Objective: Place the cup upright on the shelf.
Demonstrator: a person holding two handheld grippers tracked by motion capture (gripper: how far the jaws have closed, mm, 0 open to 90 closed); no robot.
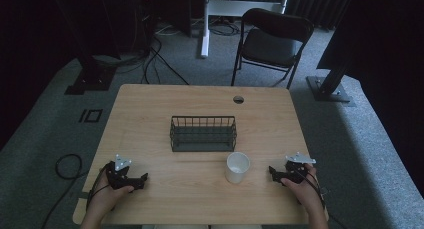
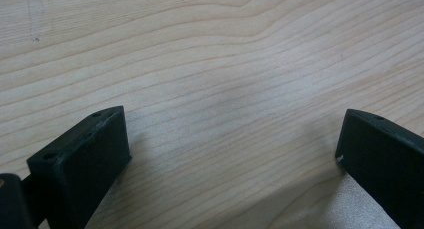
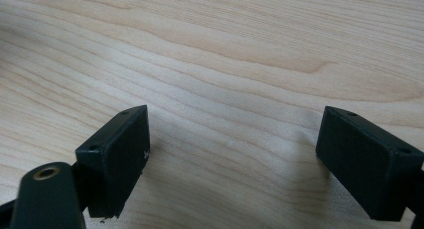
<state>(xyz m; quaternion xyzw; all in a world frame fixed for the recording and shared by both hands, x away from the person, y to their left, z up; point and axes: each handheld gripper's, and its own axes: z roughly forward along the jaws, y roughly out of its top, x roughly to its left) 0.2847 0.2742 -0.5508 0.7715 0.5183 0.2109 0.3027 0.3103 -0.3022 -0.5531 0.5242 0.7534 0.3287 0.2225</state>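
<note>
Resting both grippers on the table [image 1: 150, 101], I hold the left gripper [image 1: 142, 179] at about seven o'clock and the right gripper [image 1: 272, 172] at about five, each lying on the pale wood with its nose turned inward. In the left gripper view my left gripper [image 2: 232, 149] has its jaws spread wide with nothing but bare grain between them; in the right gripper view the right gripper [image 3: 232, 154] is the same, wide apart and holding nothing.

Just inside my right hand [image 1: 303, 189] a white cup [image 1: 237, 167] stands upright, open mouth up. Beyond it, near the table's middle, sits a dark wire basket [image 1: 203, 133], apart from the cup. A round cable hole [image 1: 238, 99] is near the far edge, at one o'clock.

Past the table lies grey carpet [image 1: 50, 124] with black cables [image 1: 67, 165] trailing at nine and eleven o'clock. A black folding chair [image 1: 270, 41] stands at one o'clock, a white stand leg [image 1: 204, 24] at twelve, with dark curtains behind. I can read no writing anywhere.
</note>
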